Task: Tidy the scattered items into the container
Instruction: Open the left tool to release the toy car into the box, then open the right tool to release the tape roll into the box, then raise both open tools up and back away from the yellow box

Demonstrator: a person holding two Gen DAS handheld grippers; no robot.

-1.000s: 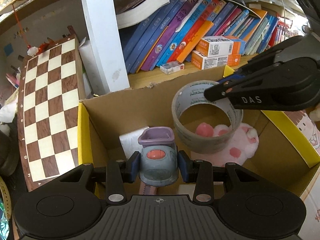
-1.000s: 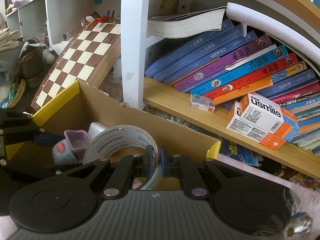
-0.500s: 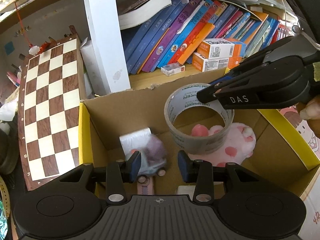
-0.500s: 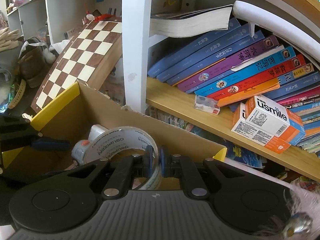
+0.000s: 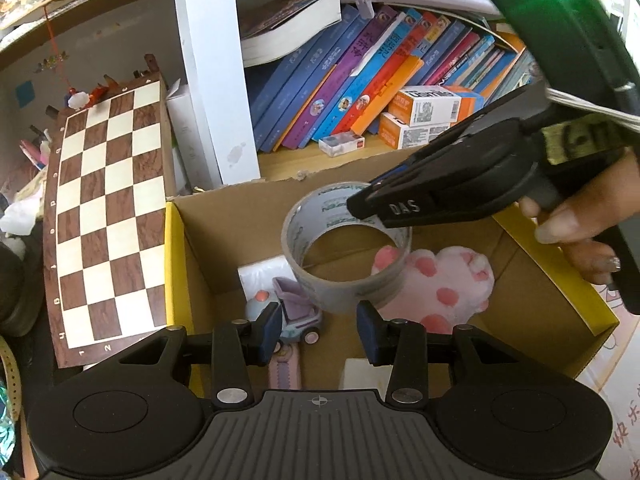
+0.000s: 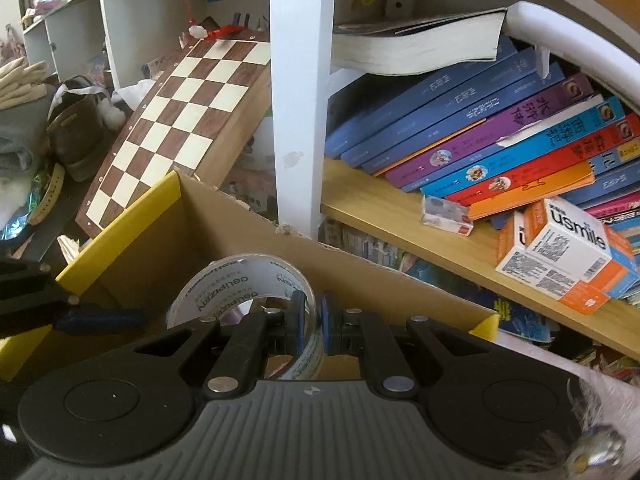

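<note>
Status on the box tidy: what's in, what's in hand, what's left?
Done: toy truck, pink plush paw and a white packet lie in the cardboard box; left gripper open, empty. In hand: right gripper clamps the tape roll above the box. Left: release it; other strays can't be judged from these views.

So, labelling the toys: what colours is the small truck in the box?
The toy truck is grey-blue with a lilac bed and an orange-pink spot; the left wrist view shows it best.
</note>
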